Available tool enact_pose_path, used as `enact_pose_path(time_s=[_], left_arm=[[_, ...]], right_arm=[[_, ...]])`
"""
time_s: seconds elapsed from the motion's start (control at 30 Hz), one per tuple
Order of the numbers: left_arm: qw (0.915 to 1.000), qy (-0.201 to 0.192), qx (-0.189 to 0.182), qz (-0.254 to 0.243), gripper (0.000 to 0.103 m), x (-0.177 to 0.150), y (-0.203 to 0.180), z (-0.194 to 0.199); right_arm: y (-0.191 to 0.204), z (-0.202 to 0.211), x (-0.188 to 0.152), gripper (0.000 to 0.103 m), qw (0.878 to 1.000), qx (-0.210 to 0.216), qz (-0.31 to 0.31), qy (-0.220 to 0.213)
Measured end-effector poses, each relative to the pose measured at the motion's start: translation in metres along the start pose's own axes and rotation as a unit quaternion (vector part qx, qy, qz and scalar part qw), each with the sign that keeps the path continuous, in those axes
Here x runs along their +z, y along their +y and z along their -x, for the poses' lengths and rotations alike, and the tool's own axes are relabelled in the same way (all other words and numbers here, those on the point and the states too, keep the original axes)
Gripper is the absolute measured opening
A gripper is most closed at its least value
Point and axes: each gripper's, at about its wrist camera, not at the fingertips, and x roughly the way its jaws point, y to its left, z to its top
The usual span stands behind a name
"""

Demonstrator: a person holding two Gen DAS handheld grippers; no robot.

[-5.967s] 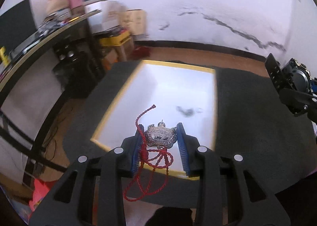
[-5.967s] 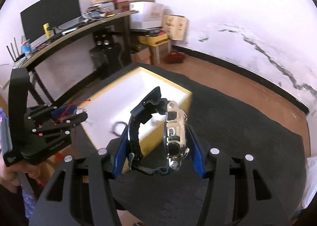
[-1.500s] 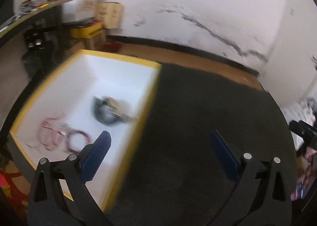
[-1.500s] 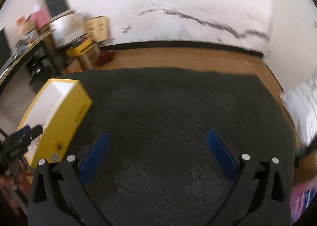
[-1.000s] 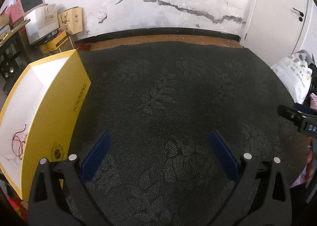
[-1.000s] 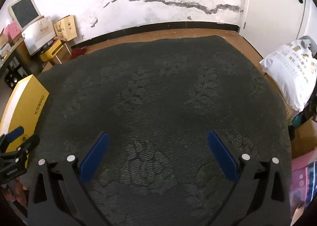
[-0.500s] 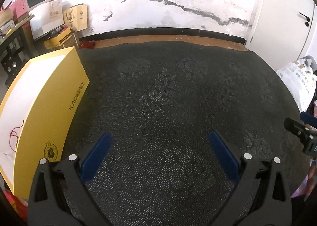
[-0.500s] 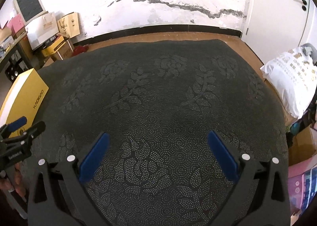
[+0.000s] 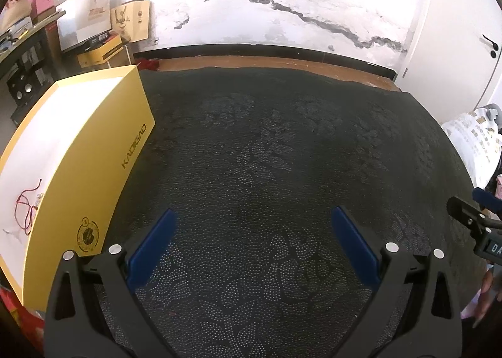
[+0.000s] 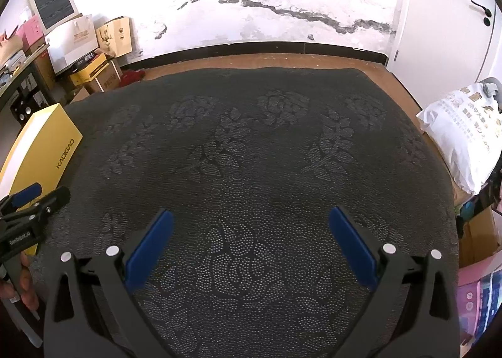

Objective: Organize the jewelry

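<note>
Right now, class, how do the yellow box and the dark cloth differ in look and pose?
The box is bright yellow and plain with printed letters; the cloth is dark with a dotted flower pattern. The box stands raised at the cloth's left edge; the cloth lies flat and spreads far wider. The box holds a red cord; the cloth is bare.

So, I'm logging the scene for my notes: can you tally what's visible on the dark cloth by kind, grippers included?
Yellow box: 1
Red-cord necklace inside it: 1
Grippers, both open and empty: 2 (left gripper, right gripper)
Total: 4
</note>
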Motion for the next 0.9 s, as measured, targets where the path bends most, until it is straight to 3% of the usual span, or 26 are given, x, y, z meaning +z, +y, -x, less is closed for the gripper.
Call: enact_pose_path(time_s=[0.9], left_arm=[[1.0000,0.004,0.001,0.005,0.097,0.0011,0.0025,-0.0023]], right_arm=[[0.0046,-0.0002,0.0021,0.096,1.000,0.003,0.003,-0.001]])
